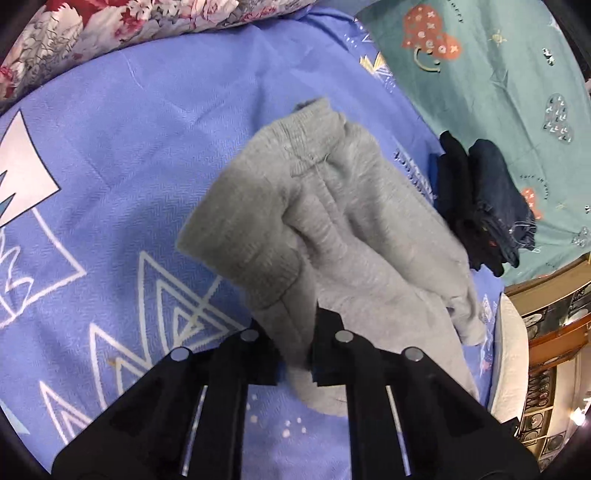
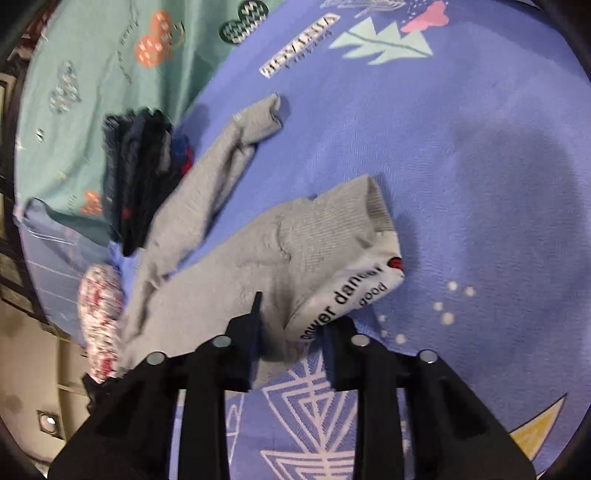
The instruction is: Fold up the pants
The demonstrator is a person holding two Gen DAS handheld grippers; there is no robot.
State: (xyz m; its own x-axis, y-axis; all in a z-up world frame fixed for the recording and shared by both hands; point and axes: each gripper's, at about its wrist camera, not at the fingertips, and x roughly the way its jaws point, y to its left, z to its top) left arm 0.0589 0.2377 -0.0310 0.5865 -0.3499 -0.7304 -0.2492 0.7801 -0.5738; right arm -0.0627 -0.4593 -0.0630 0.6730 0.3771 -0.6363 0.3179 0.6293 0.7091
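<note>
Grey sweatpants (image 1: 332, 221) lie crumpled on a blue patterned bedsheet (image 1: 129, 166). In the left wrist view my left gripper (image 1: 295, 347) is shut on a fold of the grey fabric near a ribbed cuff. In the right wrist view the pants (image 2: 229, 258) stretch from a far leg cuff (image 2: 264, 114) to a waistband with printed lettering (image 2: 343, 299). My right gripper (image 2: 291, 332) is shut on the grey fabric beside that waistband.
A stack of dark folded clothes (image 1: 480, 203) sits on a teal sheet (image 1: 498, 74), also in the right wrist view (image 2: 140, 173). A floral pillow (image 1: 92, 33) lies at the far edge. The bed edge and a wooden frame (image 1: 546, 288) are at right.
</note>
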